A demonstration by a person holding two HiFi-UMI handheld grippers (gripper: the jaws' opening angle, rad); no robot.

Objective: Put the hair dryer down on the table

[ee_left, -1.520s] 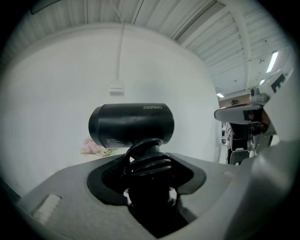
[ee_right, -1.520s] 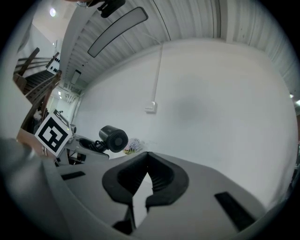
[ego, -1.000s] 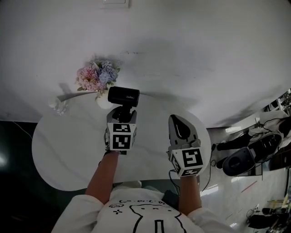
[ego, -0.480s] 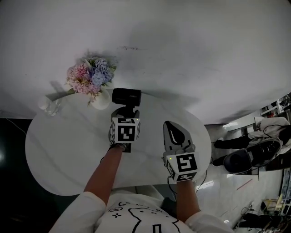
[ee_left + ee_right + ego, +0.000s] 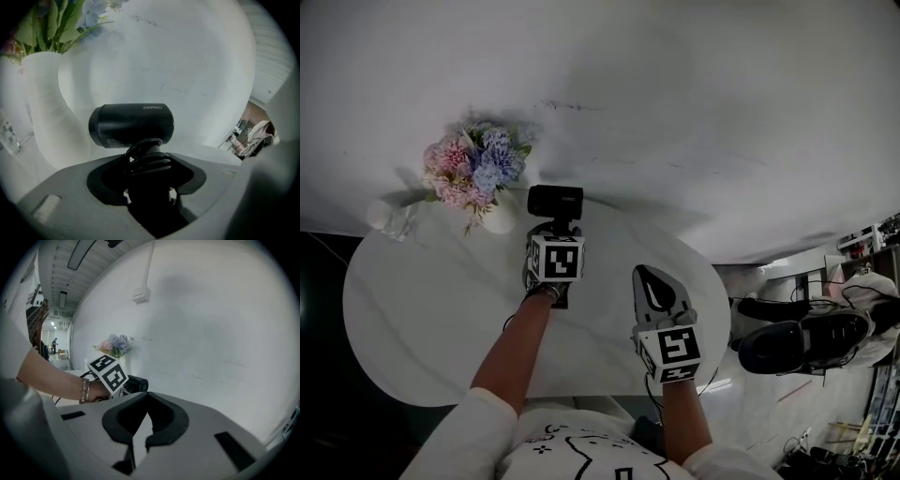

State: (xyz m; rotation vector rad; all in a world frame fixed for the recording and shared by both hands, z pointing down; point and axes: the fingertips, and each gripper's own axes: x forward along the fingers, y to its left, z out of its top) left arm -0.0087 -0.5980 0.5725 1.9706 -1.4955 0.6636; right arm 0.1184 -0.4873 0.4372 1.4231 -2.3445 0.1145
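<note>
Hair dryer [image 5: 555, 201] clamped by cord-wrapped handle in left gripper [image 5: 554, 232], over table [image 5: 441, 309] far edge, just beside flower vase [image 5: 497, 221]. Right gripper [image 5: 647, 277] closed, empty. Risk: barrel knocks vase while lowering.

We see a hair dryer [image 5: 131, 124] of matt black plastic with a smooth, slightly glossy black cord [image 5: 147, 158], a smooth, faintly veined white worktop [image 5: 422, 309] with a stone-like sheen, and a matt white ribbed vase [image 5: 44, 108].
</note>
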